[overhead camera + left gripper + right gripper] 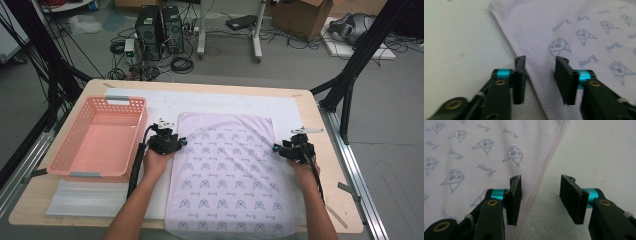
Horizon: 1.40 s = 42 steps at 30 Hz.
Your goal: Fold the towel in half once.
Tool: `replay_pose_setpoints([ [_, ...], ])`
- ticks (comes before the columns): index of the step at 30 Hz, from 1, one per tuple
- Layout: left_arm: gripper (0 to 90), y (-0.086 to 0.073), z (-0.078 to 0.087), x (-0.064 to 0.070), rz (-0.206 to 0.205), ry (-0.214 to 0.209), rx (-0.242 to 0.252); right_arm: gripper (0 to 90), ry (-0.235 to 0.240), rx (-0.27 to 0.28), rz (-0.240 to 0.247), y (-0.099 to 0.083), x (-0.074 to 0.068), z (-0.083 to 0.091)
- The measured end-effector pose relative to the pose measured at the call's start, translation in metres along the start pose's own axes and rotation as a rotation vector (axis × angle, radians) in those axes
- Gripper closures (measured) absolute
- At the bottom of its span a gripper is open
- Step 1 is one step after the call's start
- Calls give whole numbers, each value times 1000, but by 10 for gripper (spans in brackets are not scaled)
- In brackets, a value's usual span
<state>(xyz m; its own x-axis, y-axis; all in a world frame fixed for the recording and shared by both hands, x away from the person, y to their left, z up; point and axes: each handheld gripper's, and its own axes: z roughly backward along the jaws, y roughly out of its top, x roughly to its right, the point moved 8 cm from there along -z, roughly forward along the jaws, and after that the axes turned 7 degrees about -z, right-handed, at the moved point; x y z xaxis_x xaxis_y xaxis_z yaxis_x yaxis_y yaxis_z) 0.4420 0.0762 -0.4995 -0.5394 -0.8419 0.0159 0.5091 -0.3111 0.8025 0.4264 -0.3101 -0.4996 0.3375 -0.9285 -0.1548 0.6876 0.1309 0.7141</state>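
Observation:
A pale lilac towel (227,170) printed with small blue faces lies spread flat on the white mat, its near end hanging over the table's front edge. My left gripper (175,140) rests at the towel's left hem, open; in the left gripper view its jaws straddle the stitched edge of the towel (584,30), left gripper (540,66). My right gripper (276,148) sits at the right hem, open too. In the right gripper view the towel's pink-stitched hem (541,172) runs up between the jaws of the right gripper (541,185). Neither pair grips cloth.
A pink plastic basket (82,167) stands empty at the left of the table. A white foam mat (210,102) covers the wooden tabletop (330,190). Black frame posts stand at both sides; computers and cables lie on the floor beyond.

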Motion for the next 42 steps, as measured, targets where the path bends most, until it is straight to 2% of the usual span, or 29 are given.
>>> replay_pose_setpoints([
  [1, 694, 0, 0, -1, -2, 4, -2, 553, -1, -3, 14, 1, -1, -1],
  [2, 732, 0, 0, -1, 2, -5, 2, 559, -1, -11, 24, 1, -3, -2],
  [3, 799, 0, 0, 1, -3, -34, 4, 576, -4, -12, 33, 1, -5, -3],
  [4, 849, 0, 0, 2, -17, -31, 1, 604, -5, -15, 40, 2, -6, -4],
  [6, 862, 0, 0, 2, -4, -39, 3, 663, -2, -28, 52, 4, -7, -5],
  [9, 869, 0, 1, -1, 20, -37, 6, 853, 28, -57, 38, 6, -10, -6],
  [11, 872, 3, 2, -2, 52, -31, 20, 875, 18, -72, 44, 7, -12, -6],
  [14, 875, 9, 8, -6, 100, -27, 67, 880, -14, -51, 49, 10, -6, -5],
  [17, 881, 13, 12, -12, 122, -7, 99, 882, -13, 12, -3, 17, 3, 2],
  [19, 880, 14, 14, -15, 159, -18, 113, 882, -8, 40, -12, 20, 6, 6],
  [20, 881, 14, 15, -14, 159, -21, 110, 882, 3, 45, -17, 20, 6, 7],
  [22, 881, 14, 19, -12, 133, -26, 102, 881, 14, 55, -10, 21, 3, 10],
  [24, 881, 16, 25, -8, 128, -47, 108, 881, 24, 62, -3, 20, 2, 15],
  [29, 880, 21, 44, 0, 90, -77, 125, 880, 57, 76, 15, 14, -4, 34],
  [32, 880, 20, 57, 6, 85, -103, 137, 879, 81, 98, 15, 9, -6, 48],
  [36, 880, 11, 72, 15, 72, -135, 142, 879, 104, 114, 27, 0, -13, 64],
  [39, 880, 0, 85, 24, 70, -164, 148, 879, 120, 124, 34, -8, -18, 74],
  [42, 880, -12, 95, 32, 52, -180, 146, 879, 131, 135, 42, -18, -25, 82],
])
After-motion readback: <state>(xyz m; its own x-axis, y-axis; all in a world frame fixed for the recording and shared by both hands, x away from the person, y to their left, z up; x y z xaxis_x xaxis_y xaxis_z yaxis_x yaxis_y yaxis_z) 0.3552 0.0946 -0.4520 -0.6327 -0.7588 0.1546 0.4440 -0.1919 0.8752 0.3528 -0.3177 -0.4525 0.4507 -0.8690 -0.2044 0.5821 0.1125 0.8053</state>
